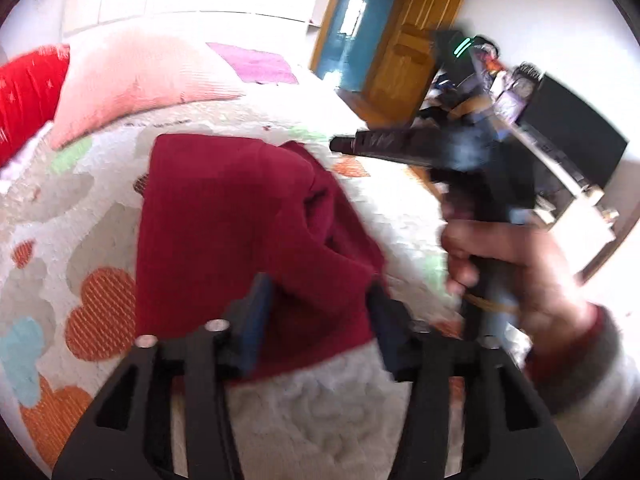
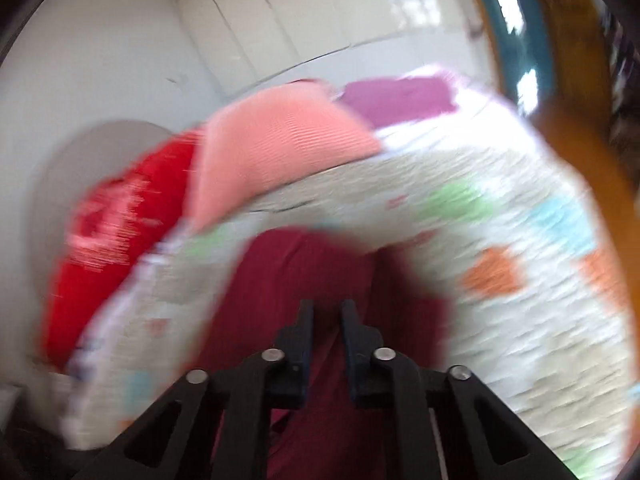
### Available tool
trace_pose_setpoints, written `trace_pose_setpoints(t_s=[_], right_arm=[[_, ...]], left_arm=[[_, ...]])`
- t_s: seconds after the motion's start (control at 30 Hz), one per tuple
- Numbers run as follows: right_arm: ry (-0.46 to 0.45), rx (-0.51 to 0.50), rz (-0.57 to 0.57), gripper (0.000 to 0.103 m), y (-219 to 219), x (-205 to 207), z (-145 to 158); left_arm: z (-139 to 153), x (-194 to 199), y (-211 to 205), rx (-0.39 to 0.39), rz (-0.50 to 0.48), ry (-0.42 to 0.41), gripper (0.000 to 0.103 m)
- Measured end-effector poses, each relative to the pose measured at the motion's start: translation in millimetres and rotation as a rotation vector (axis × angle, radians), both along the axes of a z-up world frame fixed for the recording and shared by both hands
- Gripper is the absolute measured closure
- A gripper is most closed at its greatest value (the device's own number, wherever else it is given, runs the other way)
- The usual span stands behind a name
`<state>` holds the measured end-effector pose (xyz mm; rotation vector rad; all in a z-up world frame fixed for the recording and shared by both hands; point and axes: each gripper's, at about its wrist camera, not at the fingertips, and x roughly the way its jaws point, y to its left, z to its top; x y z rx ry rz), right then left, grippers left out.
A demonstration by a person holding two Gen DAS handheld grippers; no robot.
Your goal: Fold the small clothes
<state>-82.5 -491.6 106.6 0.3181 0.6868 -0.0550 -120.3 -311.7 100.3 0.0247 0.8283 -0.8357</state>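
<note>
Mid-fold: my left gripper [image 1: 316, 300] gaped around the maroon garment [image 1: 240, 216]; my right gripper [image 2: 326, 312], at two o'clock, was closed empty. Next, flatten it.

Colour check from my end

I've got a dark maroon garment [image 1: 224, 216] on a white bedspread [image 1: 304, 400] patterned with orange, green and light blue blobs. 1 salmon-pink ribbed pillow [image 1: 132, 80], 1 bright red cushion [image 1: 28, 96], a purple cloth [image 1: 256, 62] behind. Teal and honey-wood door [image 1: 384, 28], black grippers.
</note>
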Motion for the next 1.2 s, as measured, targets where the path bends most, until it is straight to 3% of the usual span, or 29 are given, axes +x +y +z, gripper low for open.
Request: trace_pose_setpoints(t_s=[0.03, 0.1, 0.2, 0.23, 0.33, 0.37, 0.43, 0.5, 0.53, 0.6, 0.63, 0.67, 0.7, 0.8, 0.87, 0.93, 1.03, 1.13, 1.2], right_arm=[[0.028, -0.049, -0.035, 0.095, -3.8, 2.0, -3.9], [0.094, 0.035, -0.020, 0.096, -20.3, 7.5, -21.0], [0.036, 0.106, 0.011, 0.094, -21.5, -14.3, -11.9], [0.008, 0.124, 0.042, 0.089, -16.7, -22.3, -2.8], [-0.047, 0.158, 0.152, 0.049, 6.8, -36.8, 20.7], [-0.066, 0.152, 0.204, 0.047, 22.1, -40.2, 27.9], [-0.061, 0.103, 0.278, 0.047, 50.7, -38.5, 32.5], [-0.001, -0.004, 0.312, 0.053, 76.2, -34.7, 25.7], [0.051, -0.060, 0.293, 0.066, 80.2, -33.2, 14.9], [0.154, -0.094, 0.213, 0.069, 69.8, -39.1, -15.6], [0.189, -0.066, 0.189, 0.069, 60.8, -43.8, -30.9], [0.200, 0.027, 0.176, 0.069, 45.5, -51.8, -50.1], [0.173, 0.100, 0.168, 0.069, 34.1, -57.1, -58.6], [0.097, 0.214, 0.143, 0.064, 18.3, -72.0, -50.8], [0.031, 0.223, 0.112, 0.052, 13.5, -76.6, -38.2], [0.011, 0.233, 0.104, 0.051, 11.1, -73.8, -31.8], [0.057, 0.232, 0.135, 0.051, 19.7, -54.8, -38.3], [0.169, 0.185, 0.070, 0.049, 21.5, -37.1, -54.4], [0.139, 0.252, 0.051, 0.047, 18.0, -35.3, -56.0]], left_arm=[[0.3, -1.1, 5.7, -0.006, 0.012, 0.009, 0.044], [0.1, -3.3, 17.1, -0.006, 0.024, 0.012, 0.044], [-1.3, -5.6, 32.6, 0.018, 0.056, -0.019, 0.044], [-2.8, -5.5, 36.8, 0.030, 0.073, -0.024, 0.044], [-13.3, 4.5, 46.6, 0.038, 0.125, 0.006, 0.044], [-16.8, 8.0, 48.9, 0.029, 0.136, 0.029, 0.044], [-21.8, 6.5, 50.4, 0.032, 0.145, 0.036, 0.044], [-23.6, 6.6, 48.2, 0.057, 0.150, 0.016, 0.044], [-24.6, 5.6, 48.0, 0.065, 0.147, 0.008, 0.044], [-27.0, 4.9, 50.6, 0.067, 0.144, 0.009, 0.044], [-30.4, 6.9, 50.9, 0.079, 0.151, 0.015, 0.044], [-32.0, 8.3, 51.3, 0.084, 0.156, 0.016, 0.044], [-32.5, 9.0, 52.0, 0.083, 0.162, 0.016, 0.044], [-30.3, 12.6, 55.5, 0.062, 0.171, 0.025, 0.044], [-29.5, 14.2, 56.1, 0.058, 0.175, 0.023, 0.044], [-31.1, 17.0, 54.2, 0.069, 0.178, 0.025, 0.044], [-30.6, 17.6, 52.8, 0.073, 0.180, 0.018, 0.044], [-31.4, 17.4, 52.2, 0.079, 0.179, 0.014, 0.044], [-32.7, 18.6, 51.9, 0.076, 0.180, 0.014, 0.041]])
